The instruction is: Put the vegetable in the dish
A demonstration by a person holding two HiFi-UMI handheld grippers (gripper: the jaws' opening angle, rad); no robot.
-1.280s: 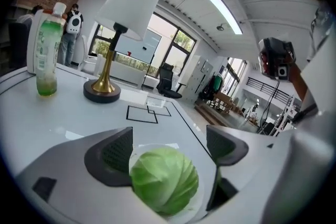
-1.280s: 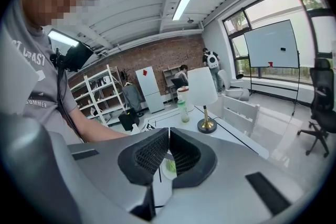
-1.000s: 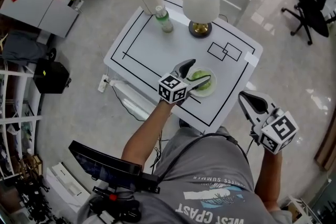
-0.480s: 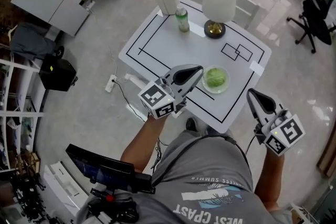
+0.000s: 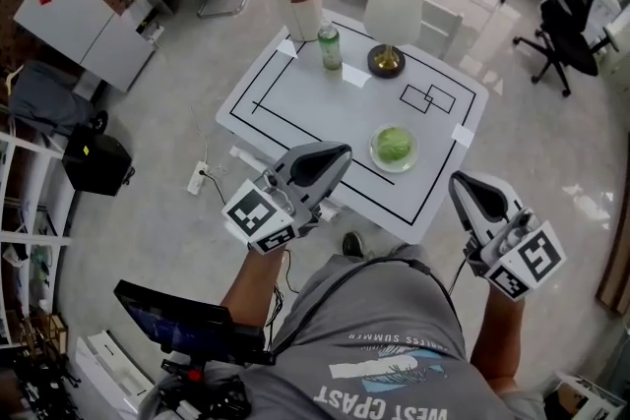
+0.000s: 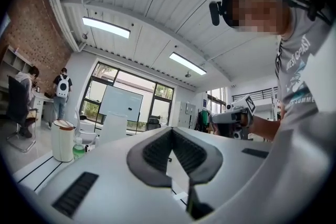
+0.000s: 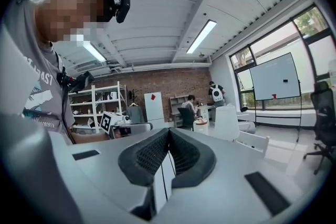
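A green leafy vegetable [image 5: 395, 145] lies in a small clear dish [image 5: 394, 169] on the right half of the white table [image 5: 295, 98]. My left gripper [image 5: 333, 155] hangs above the table's near edge, left of the dish and clear of it; in the left gripper view its pads [image 6: 157, 152] meet with nothing between them. My right gripper [image 5: 467, 189] is held off the table's near right corner, and its jaws are shut and empty too. In the right gripper view the left gripper [image 7: 119, 124] shows at the left.
At the far side of the table stand a white-shaded lamp [image 5: 392, 10], a green-capped bottle [image 5: 330, 46] and a white canister with a brown lid [image 5: 300, 5]. Black lines mark rectangles on the tabletop. Office chairs [image 5: 563, 15] stand on the floor around it.
The left gripper was open at the dish around the vegetable. It has shut empty, risen and drawn back to the near left. The vegetable stays in the dish. The right gripper rose a little.
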